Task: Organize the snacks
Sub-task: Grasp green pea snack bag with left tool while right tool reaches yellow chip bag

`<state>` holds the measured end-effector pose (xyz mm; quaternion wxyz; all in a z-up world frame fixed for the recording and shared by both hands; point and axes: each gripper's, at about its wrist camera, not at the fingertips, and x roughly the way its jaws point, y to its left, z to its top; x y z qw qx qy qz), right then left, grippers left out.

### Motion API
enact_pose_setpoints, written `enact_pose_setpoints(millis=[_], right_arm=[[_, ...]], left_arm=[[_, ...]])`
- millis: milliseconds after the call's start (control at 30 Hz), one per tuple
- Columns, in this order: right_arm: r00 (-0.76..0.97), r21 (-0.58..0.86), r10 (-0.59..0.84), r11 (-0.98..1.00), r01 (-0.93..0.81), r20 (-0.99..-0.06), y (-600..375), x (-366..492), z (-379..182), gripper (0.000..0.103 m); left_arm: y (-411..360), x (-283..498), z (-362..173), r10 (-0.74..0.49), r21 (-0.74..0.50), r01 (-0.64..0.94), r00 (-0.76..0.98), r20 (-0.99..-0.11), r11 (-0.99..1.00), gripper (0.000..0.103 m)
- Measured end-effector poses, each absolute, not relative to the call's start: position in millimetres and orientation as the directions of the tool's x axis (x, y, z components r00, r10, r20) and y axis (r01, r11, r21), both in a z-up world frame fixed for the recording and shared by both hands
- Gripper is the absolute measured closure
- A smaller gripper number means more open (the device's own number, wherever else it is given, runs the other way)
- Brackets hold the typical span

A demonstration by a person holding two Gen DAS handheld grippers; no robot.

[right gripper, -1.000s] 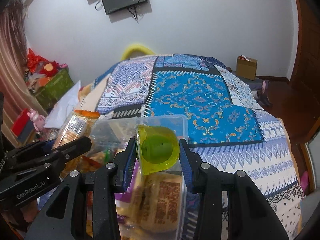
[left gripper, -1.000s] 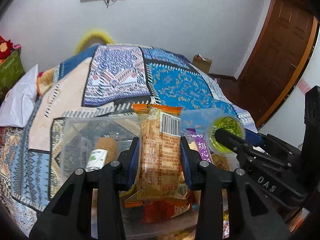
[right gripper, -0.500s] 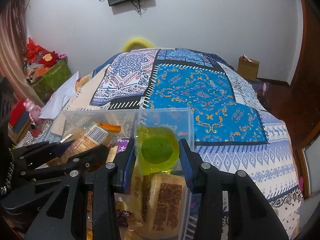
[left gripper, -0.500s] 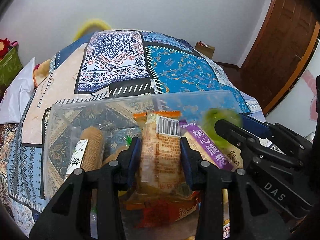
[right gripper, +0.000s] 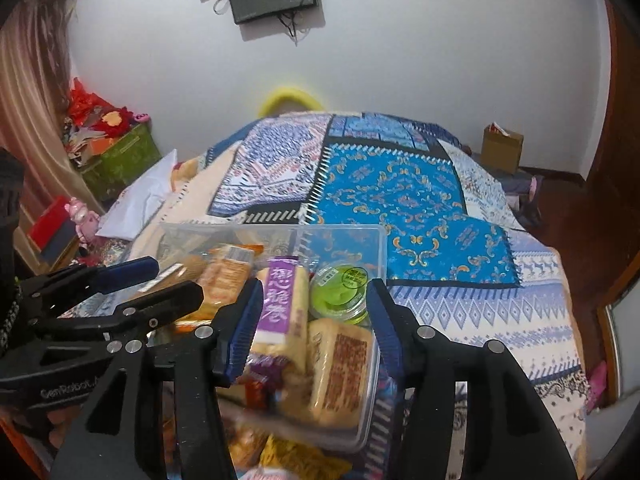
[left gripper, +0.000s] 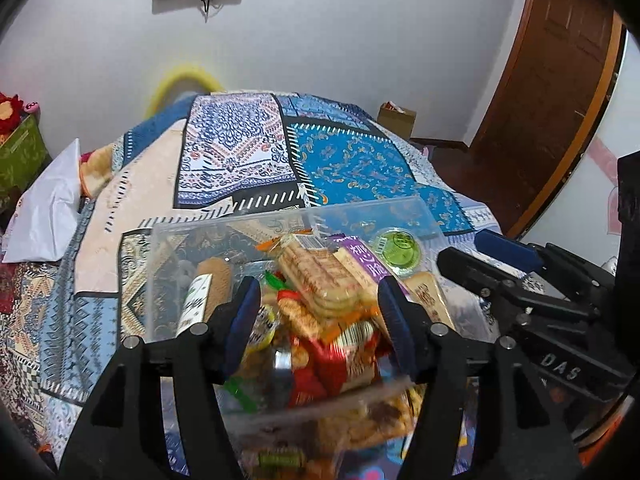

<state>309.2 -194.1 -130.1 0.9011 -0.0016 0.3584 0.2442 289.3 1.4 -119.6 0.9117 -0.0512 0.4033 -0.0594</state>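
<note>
Both grippers are spread wide and hold nothing. The left gripper [left gripper: 316, 320] hangs over the biscuit pack [left gripper: 320, 280] in the clear box [left gripper: 280, 220], low in the frame. The green jelly cup [right gripper: 340, 290] sits in the box between the right gripper's [right gripper: 312, 316] fingertips.

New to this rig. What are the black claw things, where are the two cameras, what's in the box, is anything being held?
No robot arm here: a person holds a two-finger tool in each hand, and each tool carries a fisheye camera looking forward along its fingers. One picture is from the left gripper, the other from the right gripper; each also catches the other tool at its side. Both stand open and hold nothing. Below them, on a patchwork bedspread, sits a clear plastic box full of snacks: a biscuit pack, a purple-labelled bar and a green jelly cup lying inside, among other wrappers.
</note>
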Motion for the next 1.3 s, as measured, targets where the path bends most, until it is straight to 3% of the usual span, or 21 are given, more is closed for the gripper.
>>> enact_pose_setpoints(millis=[233,667,1067,1300], right_arm=[[0.650,0.171,0.456,0.875,-0.454,-0.608,-206,269,-112,0.041],[0.601,0.152,0.412,0.888,-0.435,-0.685,-221,210,-145,0.040],[0.507,0.195,0.405,0.888,-0.417,-0.761,-223,178,-191,0.040],[0.497,0.202,0.396,0.895,-0.399,-0.772,-223,185,-197,0.040]], left_arm=[[17,239,-104,-0.121,-0.111,0.059,0.682,-0.721,0.992,0.039],[33,166,-140,-0.095,-0.094,0.033,0.590,-0.802,0.995,0.039],[3,125,-189,-0.202,-0.185,0.082,0.469,-0.860,0.979,0.039],[-14,128,-212,-0.200,-0.167,0.115,0.421,-0.885,0.979,0.039]])
